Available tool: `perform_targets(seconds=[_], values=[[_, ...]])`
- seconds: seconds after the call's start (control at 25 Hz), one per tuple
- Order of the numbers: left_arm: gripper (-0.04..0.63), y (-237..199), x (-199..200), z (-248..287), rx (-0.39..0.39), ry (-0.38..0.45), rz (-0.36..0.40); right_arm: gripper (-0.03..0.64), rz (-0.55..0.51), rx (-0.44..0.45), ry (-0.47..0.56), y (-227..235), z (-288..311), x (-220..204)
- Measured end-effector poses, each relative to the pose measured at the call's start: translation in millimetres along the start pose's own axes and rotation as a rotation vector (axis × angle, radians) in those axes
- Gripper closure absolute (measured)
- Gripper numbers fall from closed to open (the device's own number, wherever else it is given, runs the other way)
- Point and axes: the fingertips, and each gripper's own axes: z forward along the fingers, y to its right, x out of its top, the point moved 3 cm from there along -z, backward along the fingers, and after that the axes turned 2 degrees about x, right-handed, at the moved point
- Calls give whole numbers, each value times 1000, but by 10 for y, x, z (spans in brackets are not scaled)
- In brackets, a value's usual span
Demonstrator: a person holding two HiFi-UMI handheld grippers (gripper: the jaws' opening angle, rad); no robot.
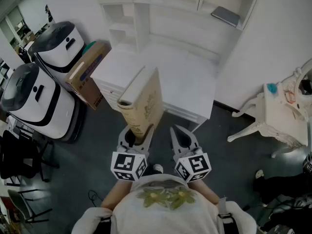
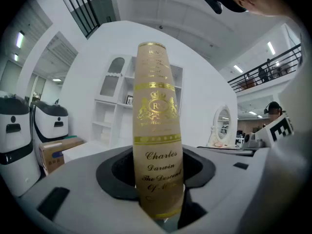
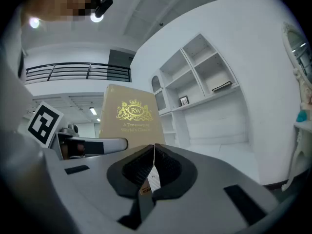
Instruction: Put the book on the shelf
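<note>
1. Holding the book (image 1: pixel 144 104) is the left gripper (image 1: pixel 138 139). Its jaws are wide and press on the low end of the book, by the spine.
2. The book stands up in the air and tips a little. It is in front of the person, over the floor, just before the white table (image 1: pixel 195 87). The shelf (image 1: pixel 141 23) is behind the table, well apart from the book.
3. The right gripper (image 3: pixel 152 155) has its jaws pressed together and holds nothing. It sits just beside the left one.
4. The book looks thick with a hard cover, so it is likely heavy and stiff and will not bend. The cover looks smooth, so it could slip.
5. It is held only at the low end, so the top may want to fall over. A good second spot to hold is the open long edge, higher up.
</note>
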Motion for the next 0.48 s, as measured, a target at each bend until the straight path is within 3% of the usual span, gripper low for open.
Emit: perform_targets(seconds=[0.48], values=[[368,-155,-36,111,11,-6,-9,586,33,28,-3,7,126,-105]])
